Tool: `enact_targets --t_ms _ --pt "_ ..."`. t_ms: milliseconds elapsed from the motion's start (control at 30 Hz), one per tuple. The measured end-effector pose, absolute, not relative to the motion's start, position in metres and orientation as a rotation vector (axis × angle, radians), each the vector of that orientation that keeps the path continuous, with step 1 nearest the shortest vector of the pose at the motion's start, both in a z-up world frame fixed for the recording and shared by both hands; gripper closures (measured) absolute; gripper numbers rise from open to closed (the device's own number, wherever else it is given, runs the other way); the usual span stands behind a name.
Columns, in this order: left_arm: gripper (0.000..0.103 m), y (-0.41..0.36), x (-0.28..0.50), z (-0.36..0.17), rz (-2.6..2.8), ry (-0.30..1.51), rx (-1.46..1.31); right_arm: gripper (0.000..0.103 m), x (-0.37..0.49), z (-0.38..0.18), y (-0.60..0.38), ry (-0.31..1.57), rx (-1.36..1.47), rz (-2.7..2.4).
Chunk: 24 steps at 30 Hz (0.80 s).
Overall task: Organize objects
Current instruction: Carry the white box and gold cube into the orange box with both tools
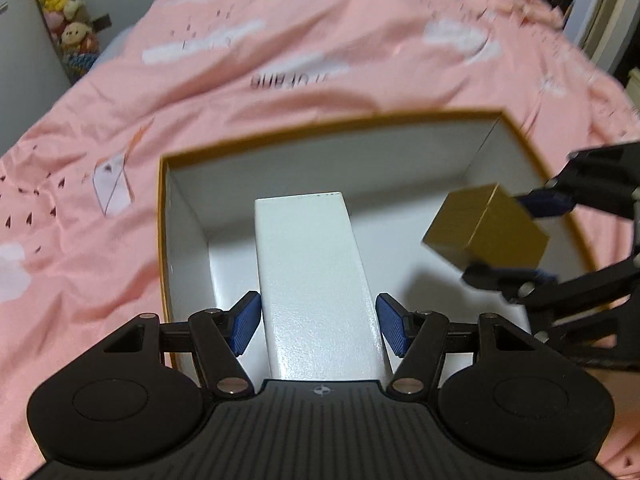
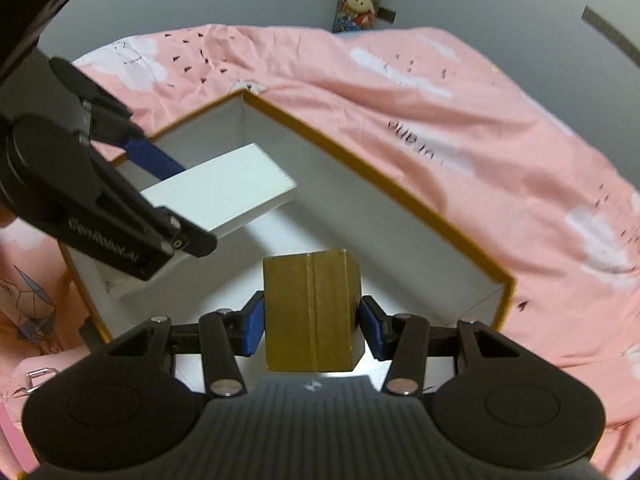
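In the left wrist view, the left gripper (image 1: 318, 326) carries a long white box (image 1: 316, 280) lengthwise between its blue pads (image 1: 245, 326), jaws set wide around the box's width, with the left pad against its side and the right pad so close that contact is hard to judge. The box hangs over the open storage box (image 1: 180, 232), a white-lined carton with an orange rim resting on the pink bedspread (image 1: 280, 40), apparently so it can go down along the carton's length. At the right edge, the right gripper (image 1: 520, 240) brings in a small gold box (image 1: 486, 232) above the carton's near right part. In the right wrist view, the right gripper (image 2: 312, 322) clamps the gold box (image 2: 312, 312) by two opposite faces, holding it above the carton's floor (image 2: 400, 276). To the left, the left gripper (image 2: 172, 200) holds the white box (image 2: 224, 192) tilted over the carton's far left side, well apart from the gold one, which probably leaves each item its own spot.
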State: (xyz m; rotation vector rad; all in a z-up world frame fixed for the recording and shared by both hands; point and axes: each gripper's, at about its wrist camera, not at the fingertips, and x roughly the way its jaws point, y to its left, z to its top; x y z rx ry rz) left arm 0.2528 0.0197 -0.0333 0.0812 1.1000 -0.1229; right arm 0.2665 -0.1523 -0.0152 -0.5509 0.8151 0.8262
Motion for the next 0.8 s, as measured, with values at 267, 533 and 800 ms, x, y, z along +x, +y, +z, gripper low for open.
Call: enact_targets --t_ms 267,533,800 --pt "0.03 -0.001 0.256 -0.061 -0.022 1.132 0.278 0.052 0.279 -0.04 -0.145 0.871 -0.511 0.873" --pt "0.03 -0.018 0.259 -0.083 0.025 1.21 0.49 0.052 0.283 -0.046 -0.145 0.884 -0.469 0.889" --pt "0.031 -0.019 0.262 -0.092 0.036 1.253 0.556 0.052 0.285 -0.046 -0.152 0.9 -0.44 0.881"
